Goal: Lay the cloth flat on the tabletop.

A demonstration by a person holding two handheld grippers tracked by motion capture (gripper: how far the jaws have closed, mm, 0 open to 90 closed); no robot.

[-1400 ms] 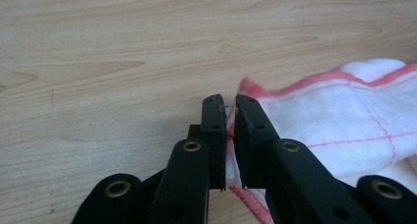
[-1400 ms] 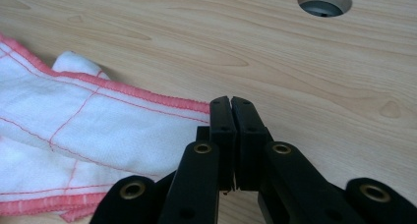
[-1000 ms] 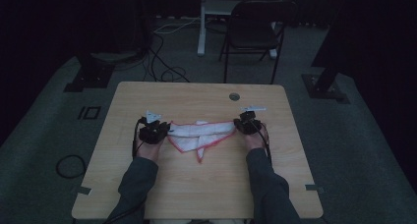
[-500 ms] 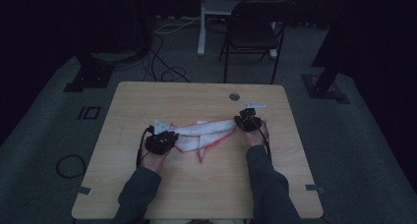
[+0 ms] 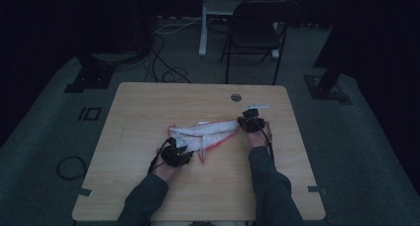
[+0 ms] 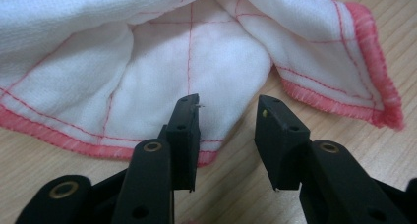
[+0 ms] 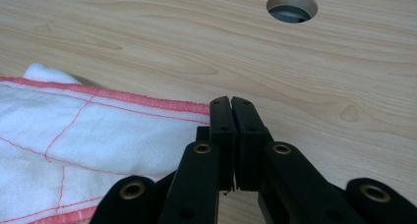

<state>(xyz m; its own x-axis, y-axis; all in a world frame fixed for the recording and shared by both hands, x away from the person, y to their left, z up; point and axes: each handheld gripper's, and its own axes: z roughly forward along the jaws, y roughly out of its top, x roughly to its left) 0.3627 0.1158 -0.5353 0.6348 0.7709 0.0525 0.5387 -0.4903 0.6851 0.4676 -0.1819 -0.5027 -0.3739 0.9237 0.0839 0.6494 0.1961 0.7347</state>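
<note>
A white cloth (image 5: 208,132) with pink-red hems and thin red grid lines lies bunched in a long strip across the middle of the wooden table (image 5: 143,107). My left gripper (image 5: 180,147) is at the cloth's near left end. In the left gripper view it (image 6: 228,106) stands open, and a folded corner of the cloth (image 6: 196,52) lies just beyond and partly under its left jaw. My right gripper (image 5: 244,123) is at the cloth's far right end. In the right gripper view it (image 7: 230,102) is shut, with the cloth's hemmed corner (image 7: 74,135) running into its jaws.
A round cable hole (image 5: 236,97) (image 7: 291,7) sits in the table behind the right gripper. Beyond the table's far edge stand a dark chair (image 5: 257,28) and a white stand. Cables and black stand bases lie on the dark floor around the table.
My left gripper has moved right and toward the near edge, and the cloth's left end has bunched in with it. Its jaws now stand open. The right gripper has stayed put.
</note>
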